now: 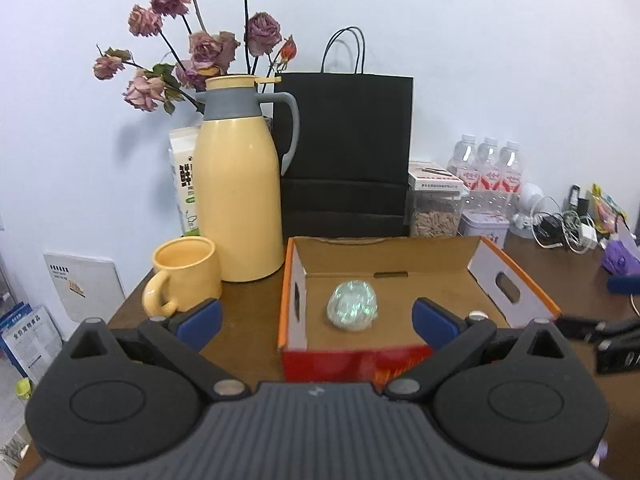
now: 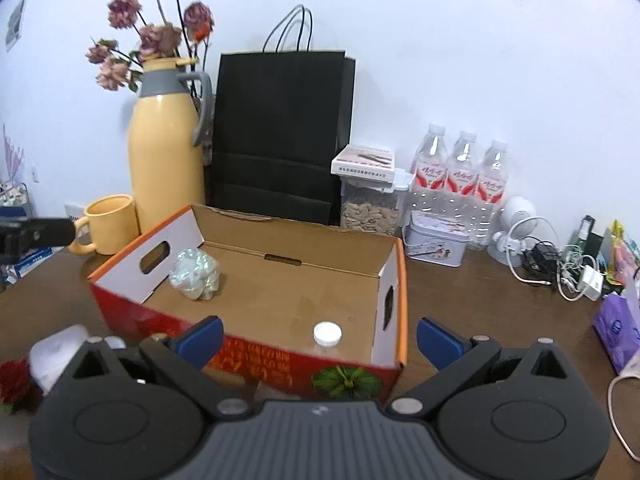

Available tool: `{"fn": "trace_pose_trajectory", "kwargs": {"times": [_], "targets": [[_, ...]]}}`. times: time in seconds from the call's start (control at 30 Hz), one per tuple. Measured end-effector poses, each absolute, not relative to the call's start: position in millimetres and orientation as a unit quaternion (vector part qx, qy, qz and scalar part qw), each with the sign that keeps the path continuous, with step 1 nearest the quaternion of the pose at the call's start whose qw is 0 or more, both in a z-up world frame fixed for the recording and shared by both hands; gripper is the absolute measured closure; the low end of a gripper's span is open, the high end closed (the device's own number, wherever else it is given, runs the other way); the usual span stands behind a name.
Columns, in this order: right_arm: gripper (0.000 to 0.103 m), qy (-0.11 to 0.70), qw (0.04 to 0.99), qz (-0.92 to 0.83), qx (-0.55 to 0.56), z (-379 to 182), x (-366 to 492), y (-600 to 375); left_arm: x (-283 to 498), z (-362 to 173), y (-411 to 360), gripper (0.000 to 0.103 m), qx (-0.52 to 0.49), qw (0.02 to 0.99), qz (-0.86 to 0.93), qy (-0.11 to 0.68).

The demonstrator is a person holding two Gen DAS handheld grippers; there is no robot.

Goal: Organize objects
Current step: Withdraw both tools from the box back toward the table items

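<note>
Brown corrugated cardboard lines the open box (image 2: 280, 280), red and orange outside, which sits on the dark wooden tabletop (image 2: 480, 300). Inside it, near the left end wall with the handle cut-out, lies a crumpled iridescent plastic bundle (image 2: 195, 276); in the left wrist view the same bundle (image 1: 353, 306) sits mid-floor of the box (image 1: 400, 280). At the box's near right corner a white screw cap (image 2: 327, 333) shows, the container under it hidden by the front wall. Left hand-held gripper (image 1: 318, 316): blue-padded jaws spread wide, nothing between them, held short of the box's near wall. Right hand-held gripper (image 2: 320, 336): jaws likewise wide apart and empty, in front of the box's near wall. Left of the box stand a yellow mug (image 1: 184, 276) and, just behind it, a tall yellow thermos jug with a grey collar (image 1: 240, 184); dried pink roses (image 1: 200, 44) rise behind the jug. A black paper bag (image 1: 346, 148) stands against the wall behind the box. To its right: a clear canister of seeds (image 2: 370, 210) with a flat white carton on its lid, three water bottles (image 2: 460, 172), a small printed tin (image 2: 434, 238), a white desk fan (image 2: 516, 220) and tangled chargers and cables (image 2: 560, 268).
</note>
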State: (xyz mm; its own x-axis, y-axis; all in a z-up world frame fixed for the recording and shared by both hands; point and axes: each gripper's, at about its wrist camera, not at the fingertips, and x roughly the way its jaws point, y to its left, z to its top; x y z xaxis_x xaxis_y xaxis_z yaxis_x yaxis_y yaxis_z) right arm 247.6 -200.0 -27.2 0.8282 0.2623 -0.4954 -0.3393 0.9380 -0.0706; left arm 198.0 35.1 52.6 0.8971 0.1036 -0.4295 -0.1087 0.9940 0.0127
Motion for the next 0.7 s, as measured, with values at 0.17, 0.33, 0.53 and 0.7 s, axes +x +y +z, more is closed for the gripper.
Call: {"fn": "trace_pose_trajectory", "kwargs": {"times": [0.17,0.33,0.53,0.7], "targets": [[0.0,0.228,0.957,0.161,-0.078,-30,205,-211,161,41,44,0.0,-0.016,0.976,0.048,0.213],[0.0,0.225,0.956,0.172,-0.073,-40,165,-215,137,26,48,0.0,-0.021,0.975,0.045,0.217],[0.0,0.238,0.952,0.181,-0.065,-63,130,-216,110,6,51,0.0,-0.036,0.972,0.043,0.229],[0.0,0.25,0.948,0.186,-0.059,-80,108,-215,90,-10,56,0.0,-0.045,0.968,0.043,0.243]]}}
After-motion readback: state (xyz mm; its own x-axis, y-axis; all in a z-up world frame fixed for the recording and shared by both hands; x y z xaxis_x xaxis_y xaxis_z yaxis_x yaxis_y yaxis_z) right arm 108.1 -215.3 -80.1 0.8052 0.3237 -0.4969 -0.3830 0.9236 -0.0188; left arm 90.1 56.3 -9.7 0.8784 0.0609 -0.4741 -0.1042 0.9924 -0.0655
